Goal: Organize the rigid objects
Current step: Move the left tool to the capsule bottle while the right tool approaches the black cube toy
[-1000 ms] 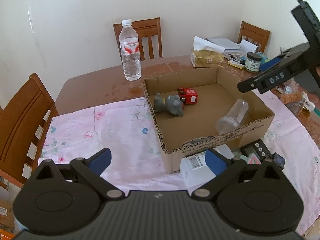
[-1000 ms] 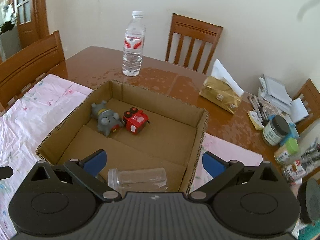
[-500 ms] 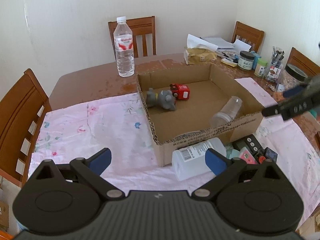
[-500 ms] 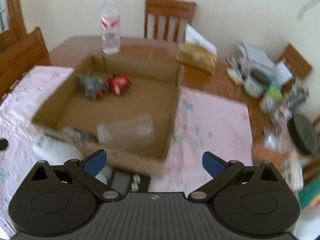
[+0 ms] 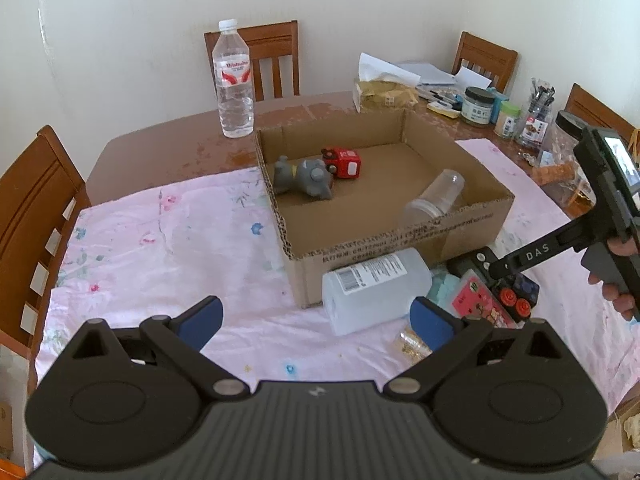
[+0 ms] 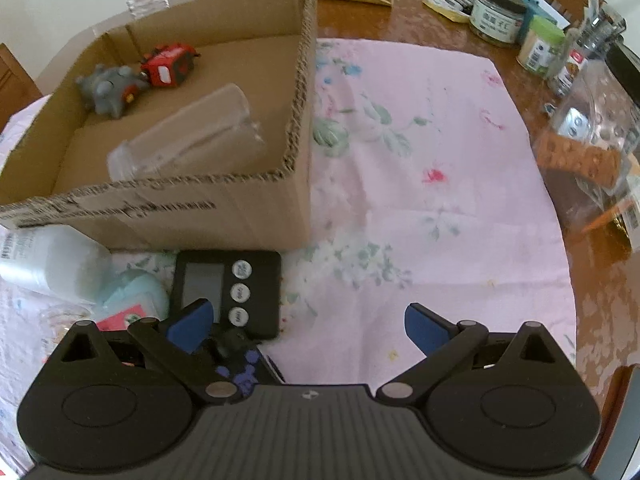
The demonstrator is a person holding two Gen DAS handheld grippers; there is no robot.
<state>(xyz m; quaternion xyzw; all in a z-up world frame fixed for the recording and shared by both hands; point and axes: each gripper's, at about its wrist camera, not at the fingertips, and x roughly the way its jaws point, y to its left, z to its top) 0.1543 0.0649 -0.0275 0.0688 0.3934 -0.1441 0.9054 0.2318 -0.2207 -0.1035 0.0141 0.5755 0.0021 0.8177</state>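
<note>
Right hand-held gripper (image 6: 306, 330) wide open, empty, low over black digital timer (image 6: 228, 292) just outside cardboard box (image 6: 240, 216), near tabletop's front edge. Left hand-held gripper (image 5: 316, 318) open, idle. Next: straddle timer, close.

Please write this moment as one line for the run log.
left gripper: jaws open, empty | right gripper: jaws open, above black timer | cardboard box: holds grey toy, red toy, clear cup
</note>
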